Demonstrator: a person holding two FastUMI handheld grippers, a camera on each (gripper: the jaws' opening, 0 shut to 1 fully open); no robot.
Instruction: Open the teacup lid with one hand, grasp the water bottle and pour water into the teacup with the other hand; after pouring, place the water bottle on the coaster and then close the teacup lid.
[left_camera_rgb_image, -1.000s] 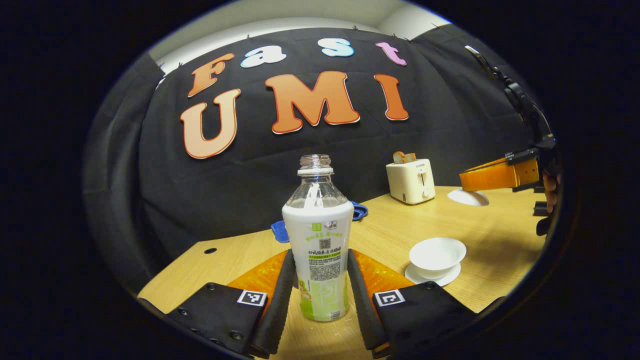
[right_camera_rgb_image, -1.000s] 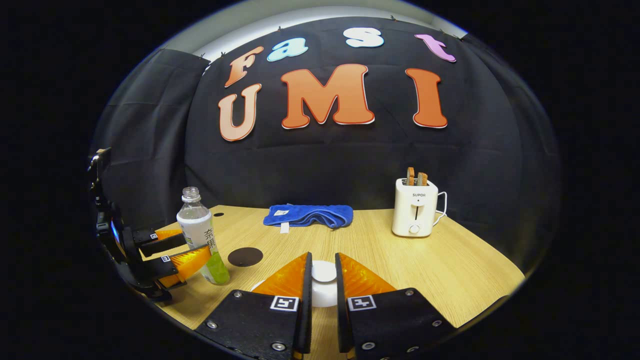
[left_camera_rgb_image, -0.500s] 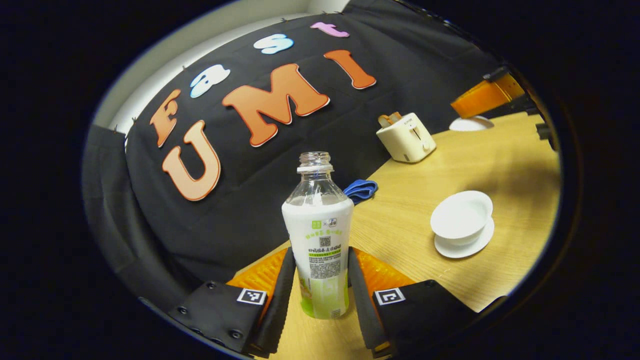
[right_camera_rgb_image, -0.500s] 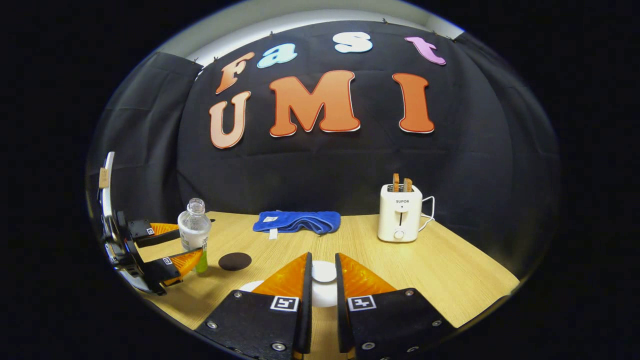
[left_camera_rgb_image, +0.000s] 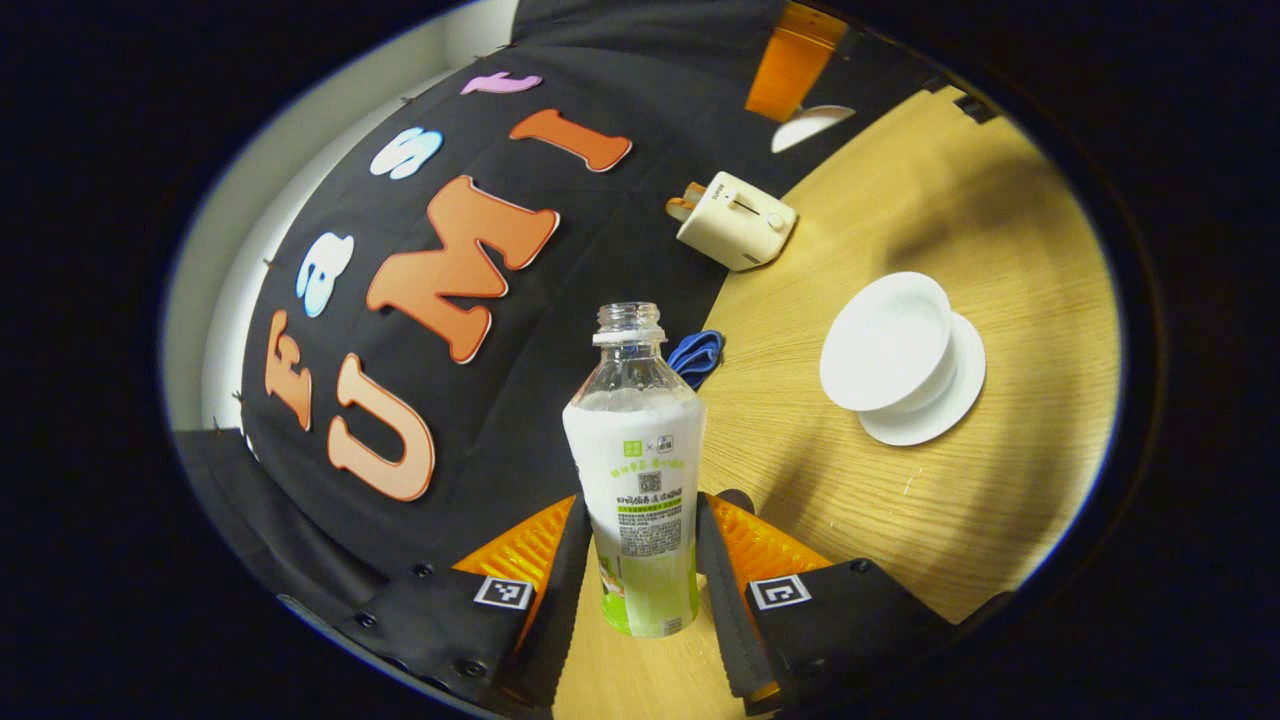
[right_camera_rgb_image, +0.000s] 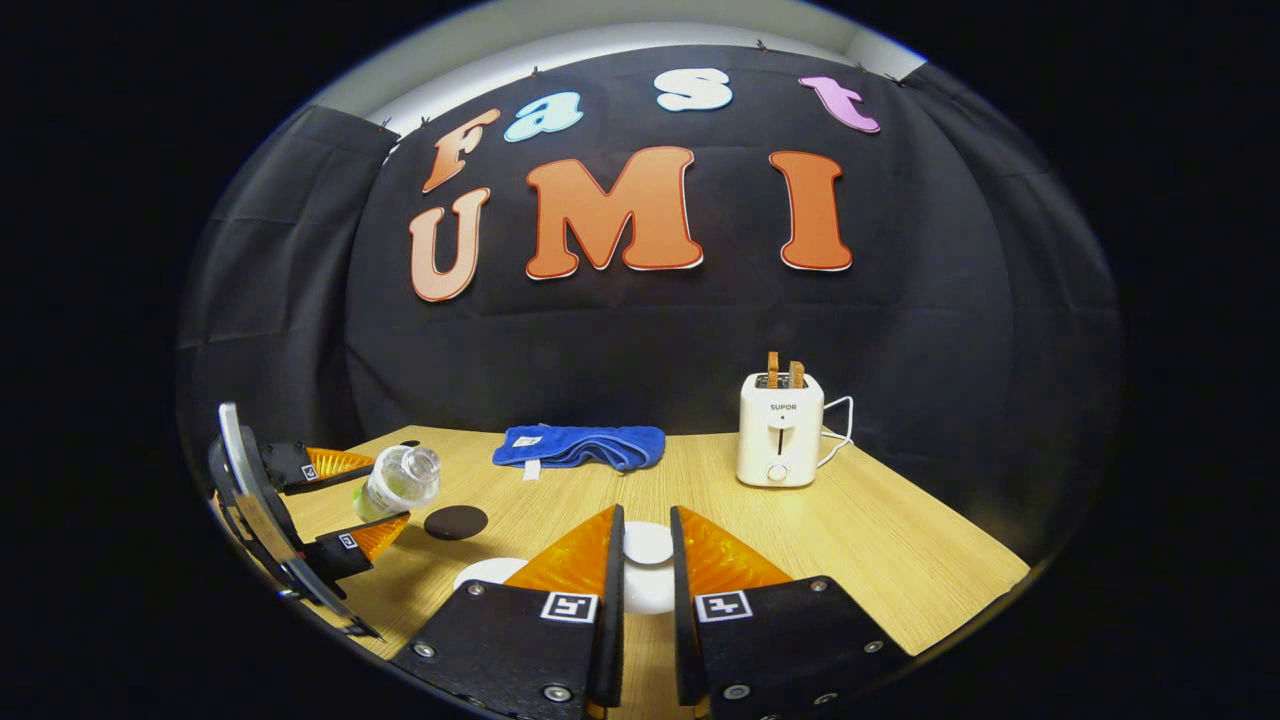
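The water bottle (left_camera_rgb_image: 640, 470) is uncapped and sits pinched between the two fingers of the left hand-held gripper (left_camera_rgb_image: 645, 560), both fingers pressing on the labelled lower half of its body. In the right gripper view the same bottle (right_camera_rgb_image: 398, 481) is tipped over toward the middle of the table, its open mouth pointing to the right, lifted off the table (right_camera_rgb_image: 880, 530) in the left hand-held gripper (right_camera_rgb_image: 345, 500).

The teacup (left_camera_rgb_image: 888, 340) stands open on its white saucer (left_camera_rgb_image: 945, 400) on the table, to the right of the bottle's neck in the left gripper view and apart from it. Its lid (right_camera_rgb_image: 648, 560) is held off the cup by the right hand-held gripper (right_camera_rgb_image: 646, 570), whose fingers are drawn close together and clamp the lid's knob between them. The same lid (left_camera_rgb_image: 808, 125) appears far off in the left gripper view, under the right hand-held gripper.

The dark round coaster (right_camera_rgb_image: 455, 521) lies bare on the table just right of the tilted bottle. Farther back, a folded blue cloth (right_camera_rgb_image: 580, 445) lies near the booth wall, and a cream toaster (right_camera_rgb_image: 778, 430) with two slices in its slots stands to its right.
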